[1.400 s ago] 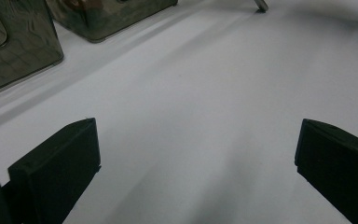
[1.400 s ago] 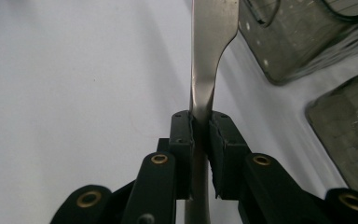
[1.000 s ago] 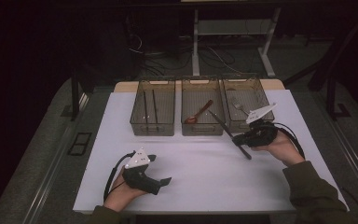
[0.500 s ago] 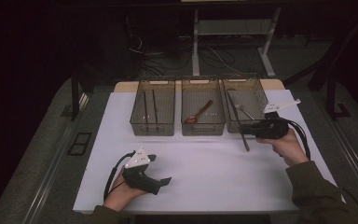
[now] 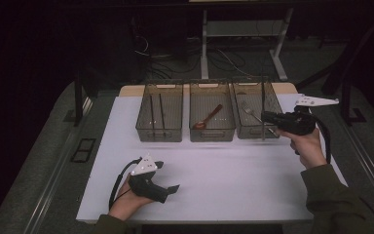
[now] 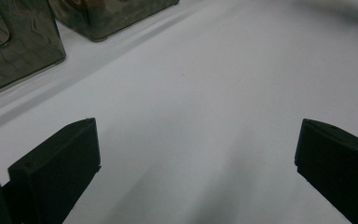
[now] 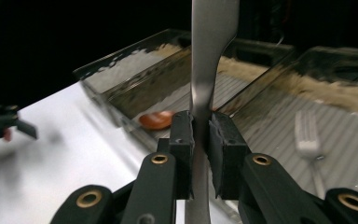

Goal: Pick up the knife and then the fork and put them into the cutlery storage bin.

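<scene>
Steel utensil: a flat metal handle (image 7: 208, 70), clamped upright between the right gripper's (image 7: 200, 140) pads; which kind of utensil could not be told, its working end being out of sight.
Handling: judged stiff, light and slick; polished metal could pivot or slide in a narrow pinch.
Hold point: on the slim neck of the handle, below the wider flare; a grip nearer the middle would probably swing less.
Place: held in the air at the near right corner of the right bin (image 5: 255, 109), standing roughly vertical (image 5: 263, 109).
Right bin contents: a fork (image 7: 307, 135) lay on its floor.
Right hand: raised off the table, just right of the right bin, gripper level and pointing left.
Middle bin (image 5: 212, 117): left of the right bin, holding a brown spoon (image 5: 208, 117).
Left gripper (image 5: 173, 189): well away from the right bin, resting low on the white table (image 5: 233, 185), jaws wide apart with nothing between them.
</scene>
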`<state>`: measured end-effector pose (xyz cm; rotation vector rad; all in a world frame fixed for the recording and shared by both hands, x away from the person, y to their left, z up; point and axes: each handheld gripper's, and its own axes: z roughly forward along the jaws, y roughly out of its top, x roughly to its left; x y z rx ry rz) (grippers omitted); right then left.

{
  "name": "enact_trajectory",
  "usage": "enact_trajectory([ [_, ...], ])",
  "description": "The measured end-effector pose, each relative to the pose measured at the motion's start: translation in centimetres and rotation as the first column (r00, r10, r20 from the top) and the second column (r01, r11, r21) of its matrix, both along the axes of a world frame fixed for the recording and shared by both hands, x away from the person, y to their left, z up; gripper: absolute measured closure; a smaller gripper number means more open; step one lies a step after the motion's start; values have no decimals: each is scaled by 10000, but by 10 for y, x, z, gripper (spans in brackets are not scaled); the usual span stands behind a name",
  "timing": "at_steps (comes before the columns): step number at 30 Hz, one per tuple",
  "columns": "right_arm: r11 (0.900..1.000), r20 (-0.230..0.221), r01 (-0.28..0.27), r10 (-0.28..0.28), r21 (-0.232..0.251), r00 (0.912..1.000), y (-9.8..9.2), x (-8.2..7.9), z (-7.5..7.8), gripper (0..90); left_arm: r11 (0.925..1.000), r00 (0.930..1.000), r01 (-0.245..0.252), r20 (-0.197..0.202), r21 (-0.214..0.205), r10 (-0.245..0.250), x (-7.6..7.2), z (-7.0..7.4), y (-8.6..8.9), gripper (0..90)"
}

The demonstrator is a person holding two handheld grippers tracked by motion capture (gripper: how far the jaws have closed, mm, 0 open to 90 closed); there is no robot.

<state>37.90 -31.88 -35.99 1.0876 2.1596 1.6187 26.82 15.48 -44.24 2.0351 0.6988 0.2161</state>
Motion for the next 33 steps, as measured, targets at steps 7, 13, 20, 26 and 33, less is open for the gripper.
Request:
enact_trajectory([
  [7,9968,506,799,-801,50,9955,-9,16,18,792,10000,10000,-47,-31,-34,47,0,0,0,0],
  [13,9898,732,1355,-1320,-447,9885,-12,35,29,792,10000,10000,-55,-1,-41,55,0,0,0,0],
  [20,9762,367,1709,-1675,-1338,9852,-11,54,24,792,10000,10000,-49,12,-32,49,0,0,0,0],
  [26,9624,-414,1784,-1906,-2050,9808,-12,67,9,792,10000,10000,-13,14,-32,13,-1,0,0,0],
  [33,9411,-1408,1603,-2093,-2976,9676,-11,77,-8,792,10000,10000,3,14,-59,-3,-1,0,0,0],
])
